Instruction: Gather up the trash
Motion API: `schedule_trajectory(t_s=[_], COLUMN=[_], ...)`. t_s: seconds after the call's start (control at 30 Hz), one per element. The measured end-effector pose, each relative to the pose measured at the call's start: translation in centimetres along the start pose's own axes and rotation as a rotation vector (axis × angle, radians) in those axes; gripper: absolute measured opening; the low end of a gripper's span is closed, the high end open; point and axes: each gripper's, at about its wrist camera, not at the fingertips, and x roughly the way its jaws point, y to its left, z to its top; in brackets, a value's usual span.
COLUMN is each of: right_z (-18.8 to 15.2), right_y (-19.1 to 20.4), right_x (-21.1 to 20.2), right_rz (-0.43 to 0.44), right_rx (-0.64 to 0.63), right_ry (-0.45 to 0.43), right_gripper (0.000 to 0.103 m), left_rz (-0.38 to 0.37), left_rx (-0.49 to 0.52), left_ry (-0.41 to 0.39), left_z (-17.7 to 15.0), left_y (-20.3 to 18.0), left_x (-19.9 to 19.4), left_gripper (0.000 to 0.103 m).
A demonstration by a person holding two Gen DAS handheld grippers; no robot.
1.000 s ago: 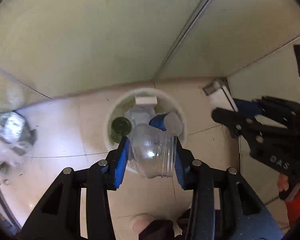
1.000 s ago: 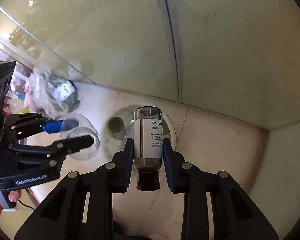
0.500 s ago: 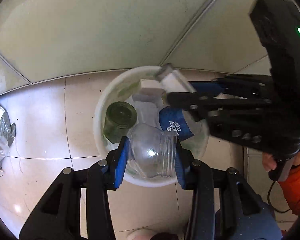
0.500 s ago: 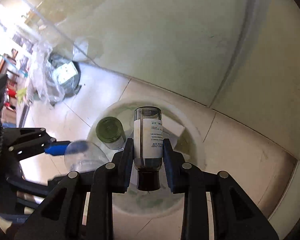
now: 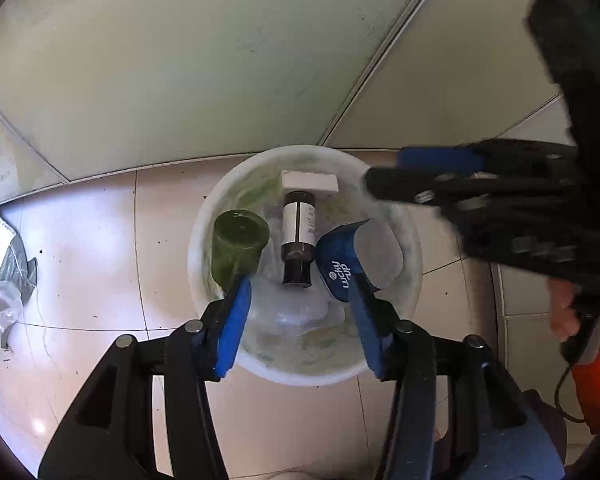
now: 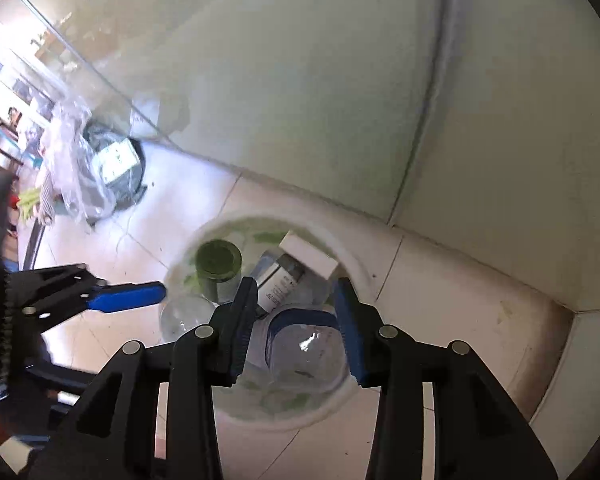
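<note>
Trash now in bin [image 5: 308, 376]: brown bottle [image 5: 298, 228] flat on its side, label up, cap toward the camera, between green jar [image 5: 240, 244] and blue-banded cup [image 5: 352, 260]. White box [image 5: 310, 182] against the far wall. Clear jar [image 5: 296, 312] low in the near side, blurred, probably only just dropped.

Left gripper [image 5: 299, 280] poised over the near rim. Jaws just been opening, now about half apart. Clear jar below and between the blue pads but not pressed by either, so free.

Right gripper [image 6: 295, 282] over the same bin from the other side. Jaws just been opening too, parted a little, nothing between them but the view down onto cup and bottle. Both aimed steeply down, likely so that drops land inside and not on the tiles.

Bin tucked into a wall corner, out of the way. Bags [image 5: 4, 264] on the floor well to one side, perhaps more trash to collect.

Hard to tell:
- whether the clear jar rests on the bottom or on other items;
- bottle neck partly behind the left pads;
- bag contents;
- bin floor, under clutter and green smears;
- person, apart from a hand [image 5: 564, 312] and an orange sleeve at the frame edge.
</note>
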Motion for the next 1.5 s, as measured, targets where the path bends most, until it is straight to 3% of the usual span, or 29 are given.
schedule_trajectory(t_s=[0.13,0.27,0.43,0.73,0.87,1.07,1.17,1.3,1.37,1.43,1.5], right_z=[-0.2,0.0,0.7,4.1,5.1,3.4,2.1,0.9,-0.4,-1.7,-3.0], right_y=[-0.5,0.2,3.3,10.7,14.3,20.4,23.2,26.4,27.8,29.2,30.7], right_x=[-4.4,-11.0,-23.5,-52.8,-65.0,-76.5,-79.6,-81.2,-82.2,-83.0,-83.4], right_rz=[0.009,0.001,-0.016,-0.042,-0.083,-0.077,-0.11,-0.169,-0.199,-0.25,-0.314], right_rx=[0.037,0.101,0.153,0.167,0.127,0.062,0.022,0.019,0.032,0.055,0.084], right_ry=[-0.068,-0.135,-0.236,-0.467,-0.567,-0.704,-0.775,-0.849,-0.88,-0.91,-0.942], right_gripper=[0.037,0.037,0.037,0.037,0.037,0.037,0.037,0.053,0.063,0.084,0.096], left_rz=[0.038,0.065,0.102,0.095,0.141,0.212,0.235,0.248,0.231,0.215,0.219], left_rx=[-0.003,-0.057,-0.095,-0.16,-0.177,-0.179,-0.146,-0.097,-0.064,-0.033,-0.01], left_ry=[-0.019,-0.114,-0.258,-0.478,-0.562,-0.707,-0.816,-0.935,-0.971,-0.995,-1.007], left_z=[0.7,2.3,4.3,7.1,7.1,3.9,1.4,-1.8,-3.5,-5.0,-6.3], left_y=[-0.5,-1.3,-3.7,-12.3,-16.6,-21.8,-24.0,-25.8,-26.3,-26.4,-26.1], left_x=[-2.3,-10.3,-24.4,-54.3,-66.5,-79.0,-84.3,-90.6,-92.5,-93.7,-94.5], left_gripper=[0.05,0.05,0.05,0.05,0.05,0.05,0.054,0.063,0.08,0.093,0.099])
